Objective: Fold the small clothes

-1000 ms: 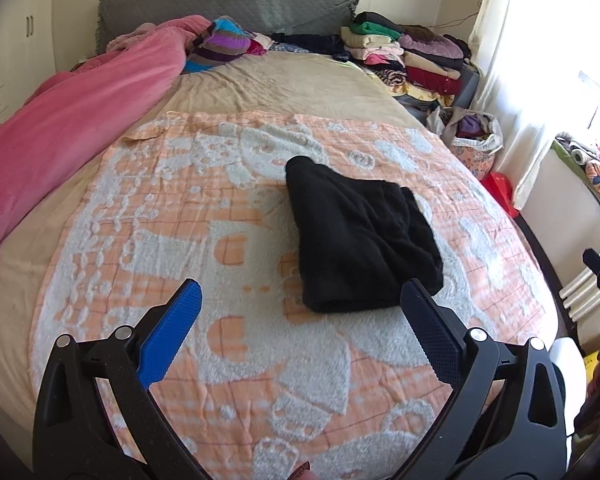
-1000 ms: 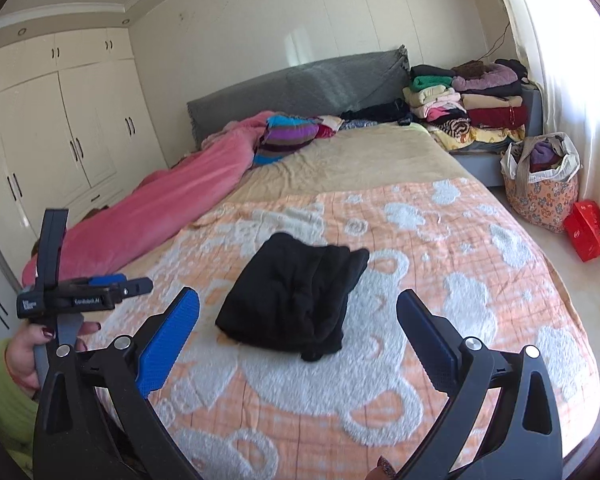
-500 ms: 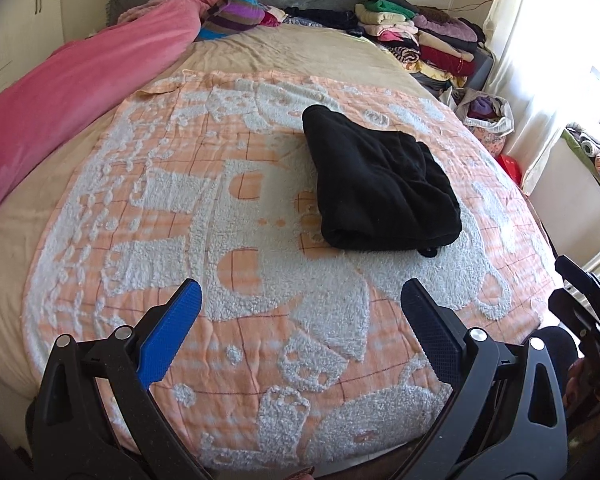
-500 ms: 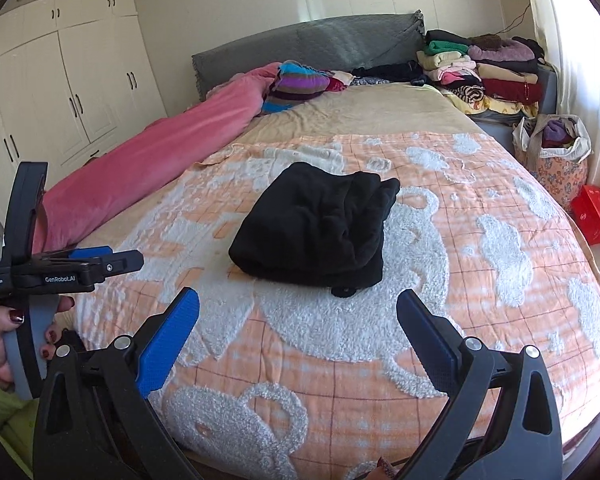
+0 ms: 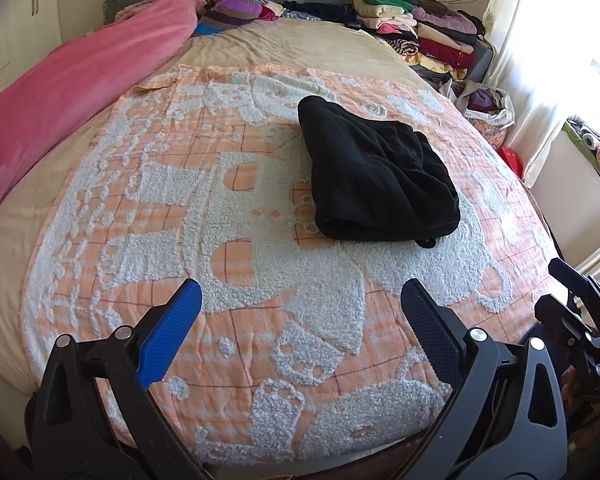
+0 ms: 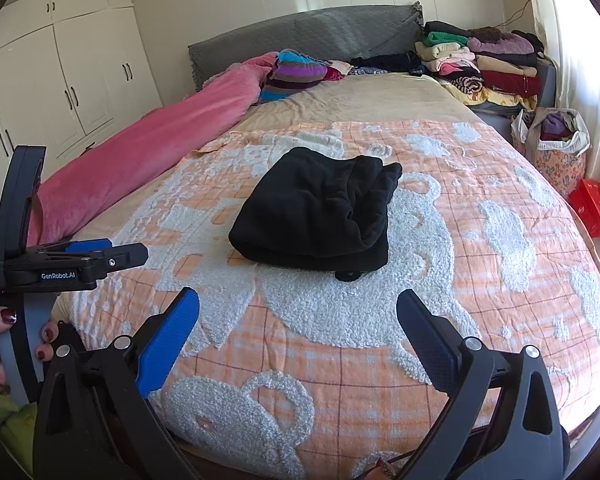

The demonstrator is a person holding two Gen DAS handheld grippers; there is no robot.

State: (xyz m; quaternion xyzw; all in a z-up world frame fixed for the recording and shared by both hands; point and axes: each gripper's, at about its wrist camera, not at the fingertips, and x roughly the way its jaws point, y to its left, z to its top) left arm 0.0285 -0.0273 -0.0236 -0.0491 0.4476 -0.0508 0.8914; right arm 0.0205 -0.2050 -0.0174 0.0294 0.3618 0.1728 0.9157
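My left claw (image 5: 300, 320) is spread wide with nothing between its blue pads, held above the near edge of the bed. My right claw (image 6: 298, 322) is spread just as wide and also has hold of nothing; it too sits over the near end of the bed, to the right of the left one.

The folded black garment (image 5: 376, 184) lies flat on the orange-and-white blanket (image 5: 228, 216), around the middle of the bed and apart from both claws. From the right wrist view its thick folded edge faces me, and a small black bit pokes out at its near right corner.

Along the left side of the bed runs a rolled pink duvet (image 5: 72, 84), with a striped, brightly coloured bundle (image 6: 296, 74) at its far end near the grey headboard (image 6: 308, 36). At the far right, beside the headboard, is a stack of folded clothes (image 6: 484, 64) in green, cream, purple and red.

On the floor to the right of the bed stands a floral fabric bag (image 6: 556, 152), open at the top, with purple cloth showing inside; what else it has in it I cannot tell. Just nearer than the bag is a red object (image 6: 592, 208). White wardrobe doors (image 6: 80, 80) fill the left wall.
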